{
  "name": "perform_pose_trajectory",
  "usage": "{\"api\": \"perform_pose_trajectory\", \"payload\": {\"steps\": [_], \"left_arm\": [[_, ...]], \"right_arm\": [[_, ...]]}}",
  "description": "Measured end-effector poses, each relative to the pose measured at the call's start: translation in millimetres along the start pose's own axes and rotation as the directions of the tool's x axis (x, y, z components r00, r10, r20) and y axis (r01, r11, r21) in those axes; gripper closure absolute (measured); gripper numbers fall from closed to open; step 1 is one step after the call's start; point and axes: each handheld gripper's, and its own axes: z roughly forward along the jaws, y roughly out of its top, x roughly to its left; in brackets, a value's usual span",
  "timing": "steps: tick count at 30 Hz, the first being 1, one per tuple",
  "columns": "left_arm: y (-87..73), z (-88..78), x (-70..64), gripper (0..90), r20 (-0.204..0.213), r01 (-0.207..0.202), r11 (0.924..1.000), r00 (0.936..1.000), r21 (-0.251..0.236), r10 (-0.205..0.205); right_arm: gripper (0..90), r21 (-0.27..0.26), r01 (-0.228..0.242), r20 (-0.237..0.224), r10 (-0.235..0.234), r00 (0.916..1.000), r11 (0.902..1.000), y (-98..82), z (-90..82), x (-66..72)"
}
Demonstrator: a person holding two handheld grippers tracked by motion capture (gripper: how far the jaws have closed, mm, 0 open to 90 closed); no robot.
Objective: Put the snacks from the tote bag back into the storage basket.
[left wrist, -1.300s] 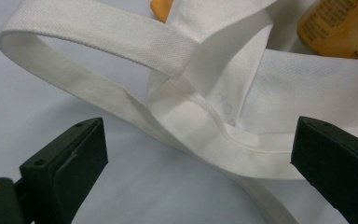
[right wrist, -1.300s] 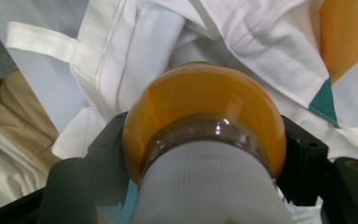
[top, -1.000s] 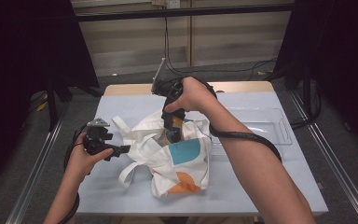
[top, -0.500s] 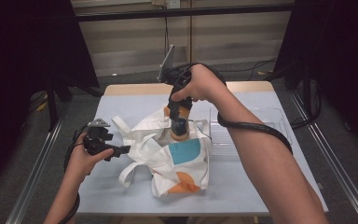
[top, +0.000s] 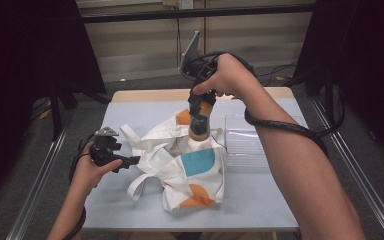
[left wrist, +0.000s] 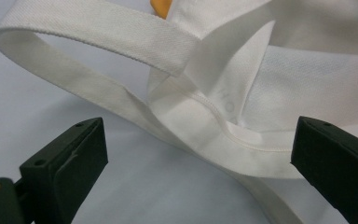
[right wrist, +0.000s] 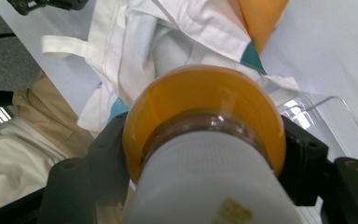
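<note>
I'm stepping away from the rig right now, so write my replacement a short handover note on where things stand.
Right hand-held gripper: shut on the orange bottle at its neck, holding it above the mouth of the white tote bag.
Left hand-held gripper: jaws open at the bag's strap and hem, nothing clamped.
Things: the bag lies crumpled mid-table; a clear plastic tray sits just right of it.
Done: bottle gripped, its lower end at the bag's opening.
Left: I cannot tell from this moment whether the bottle goes in or comes out; finish that move, then release.
</note>
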Motion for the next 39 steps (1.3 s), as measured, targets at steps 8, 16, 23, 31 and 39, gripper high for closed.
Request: {"api": "perform_pose_trajectory", "payload": {"steps": [8,16,23,31,39], "left_arm": [[-0.2,-2.1,1.1,3.4,-0.007,-0.004,1.0,1.0,0.006,0.004],[0.3,-1.5,1.5,3.4,0.001,-0.013,0.9998,0.9999,0.015,0.013],[-1.4,-1.2,2.2,3.5,-0.01,0.005,1.0,0.9999,0.005,-0.005],[-0.5,-1.9,2.9,3.5,-0.01,0.007,1.0,0.9999,0.006,-0.007],[-0.3,0.1,5.2,3.5,-0.015,0.008,0.9999,0.9999,0.011,-0.008]], "right_arm": [[30.8,0.009,-0.027,0.013,0.027,0.9996,0.9996,-10.5,-4.3,-12.9],[30.8,0.002,-0.066,0.018,0.066,0.9976,0.9978,-27.3,-2.0,-31.8],[30.8,0.005,-0.108,0.031,0.107,0.9937,0.9942,-42.6,-1.8,-47.0],[30.8,0.02,-0.135,0.054,0.134,0.9895,0.9906,-55.6,3.6,-59.9],[30.8,0.034,-0.159,0.062,0.157,0.9857,0.9867,-65.1,16.8,-73.2]]}}
